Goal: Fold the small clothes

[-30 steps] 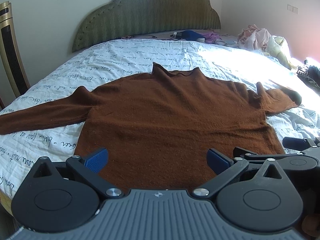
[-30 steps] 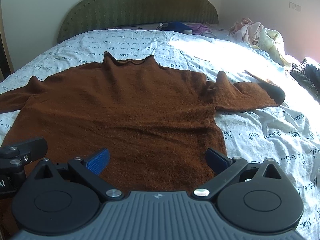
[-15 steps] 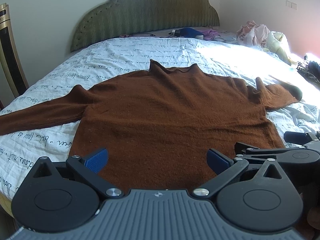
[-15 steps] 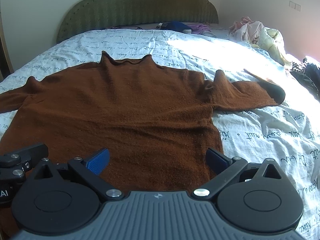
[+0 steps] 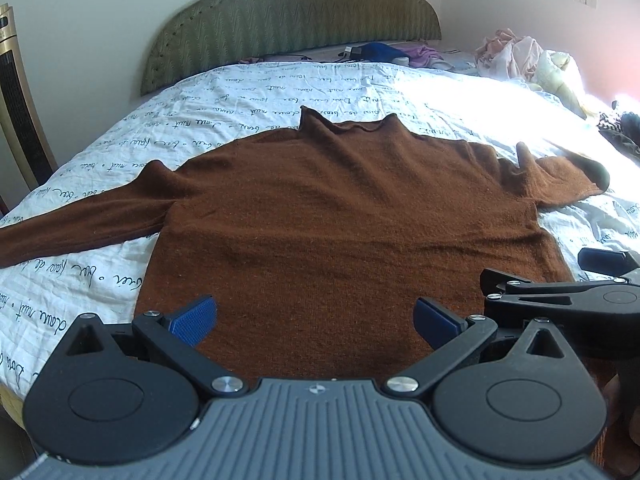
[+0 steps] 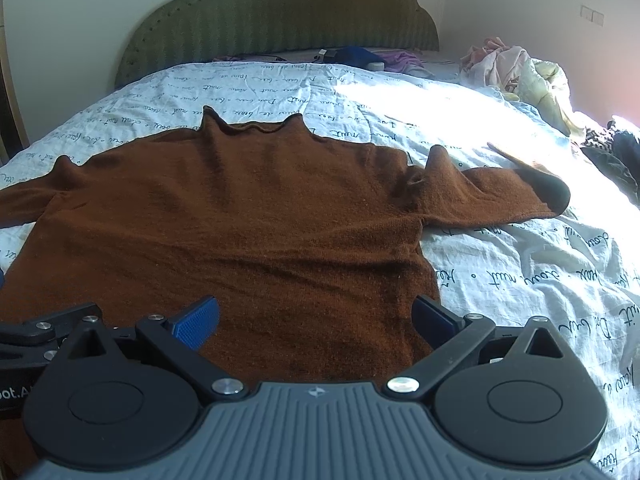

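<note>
- Since a second ago both grippers have drifted a little toward the sweater's left side and the right gripper has sunk lower beside the left one; the sweater itself has not shifted on the bed.
- The brown sweater [image 5: 344, 216] lies spread flat on the bed [image 5: 280, 88], collar pointing at the green headboard [image 5: 292, 12], hem nearest the grippers.
- Its left sleeve [image 5: 80, 216] stretches straight out across the white sheet with script print; the right sleeve [image 6: 492, 200] is bent and rumpled at the shoulder, with a small peak of fabric standing up there.
- The left gripper [image 5: 314, 316] hovers over the lower middle of the sweater, jaws spread wide, blue pads [image 5: 192, 316] well apart, nothing between them and no contact with the knit that I can see.
- The right gripper [image 6: 316, 318] hangs over the hem near the sweater's right edge, equally wide open and holding nothing; its right pad [image 6: 432, 316] sits just over that side seam.
- From the left wrist view the right gripper shows from the side, close alongside.
- A heap of pale clothes [image 6: 516, 68] sits at the far right corner of the bed, and a blue garment [image 6: 356, 56] lies by the headboard.
</note>
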`<state>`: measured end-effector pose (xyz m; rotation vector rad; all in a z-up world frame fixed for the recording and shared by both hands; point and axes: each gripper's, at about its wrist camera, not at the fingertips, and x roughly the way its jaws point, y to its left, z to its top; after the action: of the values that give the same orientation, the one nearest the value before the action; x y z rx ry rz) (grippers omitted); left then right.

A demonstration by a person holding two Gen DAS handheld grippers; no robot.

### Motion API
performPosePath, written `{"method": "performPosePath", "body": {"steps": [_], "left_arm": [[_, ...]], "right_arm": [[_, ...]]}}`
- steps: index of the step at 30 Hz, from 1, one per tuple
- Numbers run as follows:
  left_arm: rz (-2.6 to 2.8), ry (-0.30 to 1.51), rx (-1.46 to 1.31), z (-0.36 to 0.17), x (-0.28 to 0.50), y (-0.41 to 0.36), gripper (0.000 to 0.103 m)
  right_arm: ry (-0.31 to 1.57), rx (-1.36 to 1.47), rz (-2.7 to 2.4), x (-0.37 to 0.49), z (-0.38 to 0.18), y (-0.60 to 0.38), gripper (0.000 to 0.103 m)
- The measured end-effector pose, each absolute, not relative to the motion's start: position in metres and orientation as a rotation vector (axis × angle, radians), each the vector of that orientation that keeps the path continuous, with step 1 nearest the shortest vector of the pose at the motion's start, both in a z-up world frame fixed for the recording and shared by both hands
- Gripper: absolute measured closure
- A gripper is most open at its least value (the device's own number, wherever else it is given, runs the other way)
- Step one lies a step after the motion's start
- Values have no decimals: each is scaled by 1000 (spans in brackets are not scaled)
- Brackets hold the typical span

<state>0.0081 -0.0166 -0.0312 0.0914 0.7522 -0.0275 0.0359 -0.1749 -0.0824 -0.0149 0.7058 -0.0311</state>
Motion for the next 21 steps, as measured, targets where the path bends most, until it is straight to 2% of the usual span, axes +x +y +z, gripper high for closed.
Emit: {"method": "performPosePath", "body": {"steps": [21], "left_arm": [[-27, 761, 94, -34, 10, -18, 0]], "right_arm": [[713, -21, -37, 37, -85, -177, 0]]}}
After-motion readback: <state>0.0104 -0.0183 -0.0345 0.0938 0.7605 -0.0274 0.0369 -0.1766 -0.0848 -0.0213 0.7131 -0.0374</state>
